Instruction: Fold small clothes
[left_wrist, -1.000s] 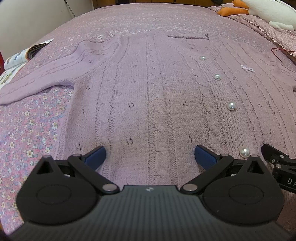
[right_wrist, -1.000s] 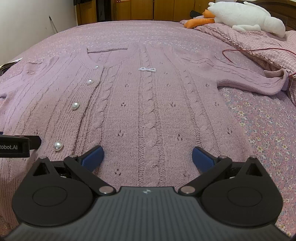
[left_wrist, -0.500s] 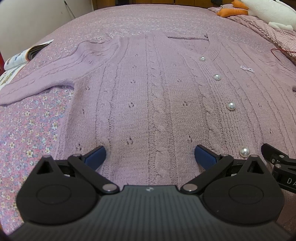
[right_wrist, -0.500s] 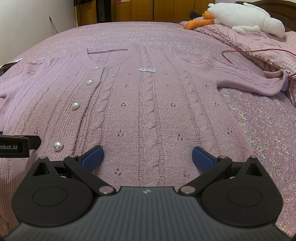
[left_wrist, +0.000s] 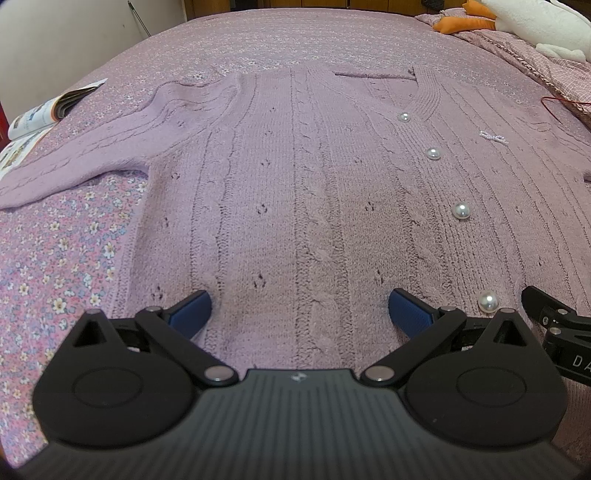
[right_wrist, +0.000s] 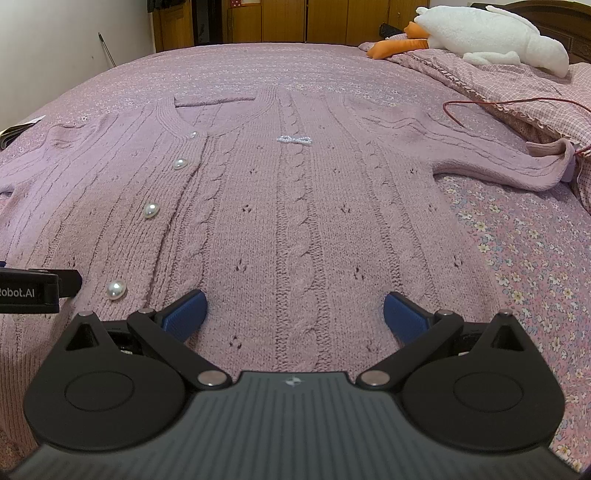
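Observation:
A lilac cable-knit cardigan (left_wrist: 295, 177) with pearl buttons (left_wrist: 461, 211) lies flat, front up, on the bed, sleeves spread. It also shows in the right wrist view (right_wrist: 295, 206). My left gripper (left_wrist: 299, 314) is open and empty over the cardigan's lower left half, near the hem. My right gripper (right_wrist: 293, 314) is open and empty over the lower right half. Each gripper's body shows at the edge of the other's view. The left sleeve (left_wrist: 92, 162) runs left; the right sleeve (right_wrist: 498, 158) runs right.
The bed has a pink floral cover (left_wrist: 55, 258). An open magazine (left_wrist: 40, 114) lies at the left. A white plush goose (right_wrist: 491, 40) and a checked quilt (right_wrist: 517, 92) with a red cord (right_wrist: 498, 101) lie at the right. Wooden cabinets stand behind.

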